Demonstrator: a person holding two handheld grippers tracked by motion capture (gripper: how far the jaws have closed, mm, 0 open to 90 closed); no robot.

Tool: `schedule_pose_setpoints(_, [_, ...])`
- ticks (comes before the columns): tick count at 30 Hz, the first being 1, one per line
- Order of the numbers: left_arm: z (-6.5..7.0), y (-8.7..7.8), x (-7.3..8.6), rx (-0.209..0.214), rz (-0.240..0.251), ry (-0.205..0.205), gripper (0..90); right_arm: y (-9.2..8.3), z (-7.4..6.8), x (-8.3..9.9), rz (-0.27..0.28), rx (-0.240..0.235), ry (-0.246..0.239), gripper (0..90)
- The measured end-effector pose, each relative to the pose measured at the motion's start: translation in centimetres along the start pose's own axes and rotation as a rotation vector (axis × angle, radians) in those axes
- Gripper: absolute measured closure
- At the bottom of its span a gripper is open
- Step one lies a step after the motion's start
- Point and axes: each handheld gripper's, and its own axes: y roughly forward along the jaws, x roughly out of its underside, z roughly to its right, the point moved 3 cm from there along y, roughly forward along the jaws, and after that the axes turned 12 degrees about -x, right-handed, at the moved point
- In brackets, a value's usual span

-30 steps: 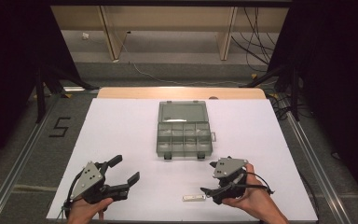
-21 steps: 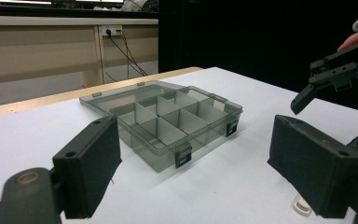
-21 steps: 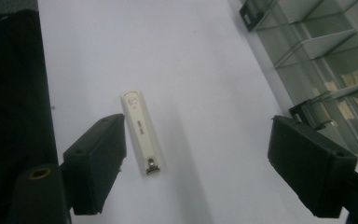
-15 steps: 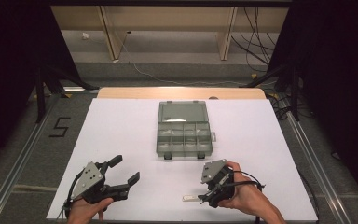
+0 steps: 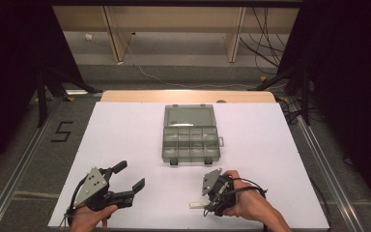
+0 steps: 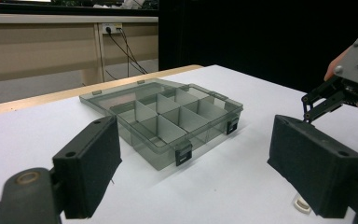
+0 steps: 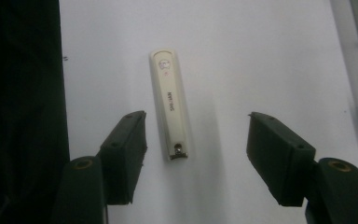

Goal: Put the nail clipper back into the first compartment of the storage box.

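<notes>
A black 5 is marked on the grey floor left of the table; the cream nail clipper carries small print (too blurred to read surely)

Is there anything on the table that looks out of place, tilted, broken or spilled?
Nothing stands out. The clear organiser box lies flat with its lid open and its compartments look empty. The white nail clipper lies flat on the table, between the jaws of the right gripper, which have just been closing but do not touch it.
</notes>
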Motion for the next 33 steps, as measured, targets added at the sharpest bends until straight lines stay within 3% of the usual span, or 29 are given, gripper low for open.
schedule_pose_setpoints(5, [0.0,0.0,0.0,0.0,0.0,0.0,16.0,0.7,0.2,-0.1,-0.028,-0.021,-0.007,44.9])
schedule_pose_setpoints(12, [0.0,0.0,0.0,0.0,0.0,0.003,16.1,1.2,0.2,-0.2,-0.059,-0.052,0.026,53.7])
schedule_pose_setpoints(23, [0.0,0.0,0.0,-0.001,0.002,0.004,16.1,1.8,0.4,-0.2,-0.101,-0.096,0.015,66.4])
schedule_pose_setpoints(33, [0.0,0.0,0.0,-0.001,0.001,0.005,16.1,2.0,0.5,-0.5,-0.127,-0.102,-0.018,70.7])
